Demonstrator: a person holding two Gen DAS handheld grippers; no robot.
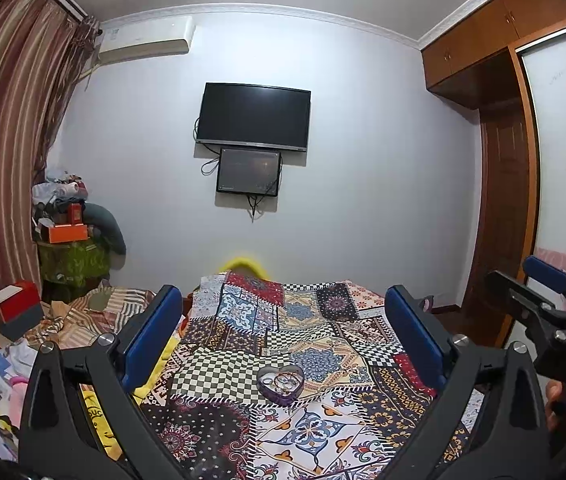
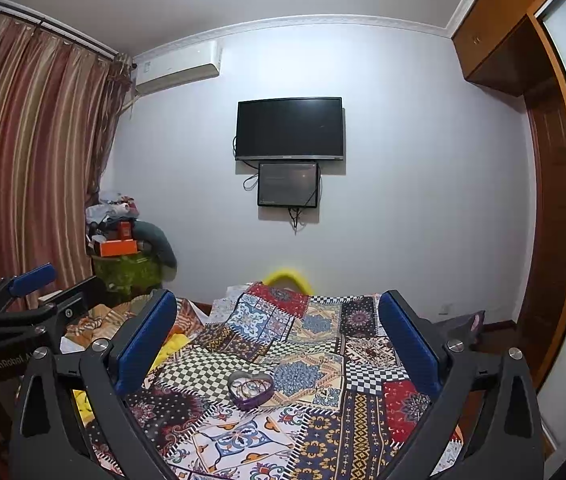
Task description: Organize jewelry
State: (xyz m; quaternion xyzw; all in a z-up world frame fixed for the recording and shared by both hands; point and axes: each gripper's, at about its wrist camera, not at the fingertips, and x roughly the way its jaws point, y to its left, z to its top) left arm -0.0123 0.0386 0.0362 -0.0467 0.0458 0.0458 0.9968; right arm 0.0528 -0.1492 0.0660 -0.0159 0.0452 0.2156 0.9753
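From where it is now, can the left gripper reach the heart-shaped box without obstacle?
Probably yes. The left gripper is open and empty, and the heart-shaped box sits uncovered on the patterned bedspread straight ahead between its fingers. The right gripper is off to the side.

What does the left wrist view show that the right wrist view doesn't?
Only the left wrist view shows the red box on the clutter at the left, and the right gripper from the side. Only the right wrist view shows the left gripper from the side. Both share the heart-shaped box holding jewelry on the patchwork cloth, the wall TV, and open, empty jaws.
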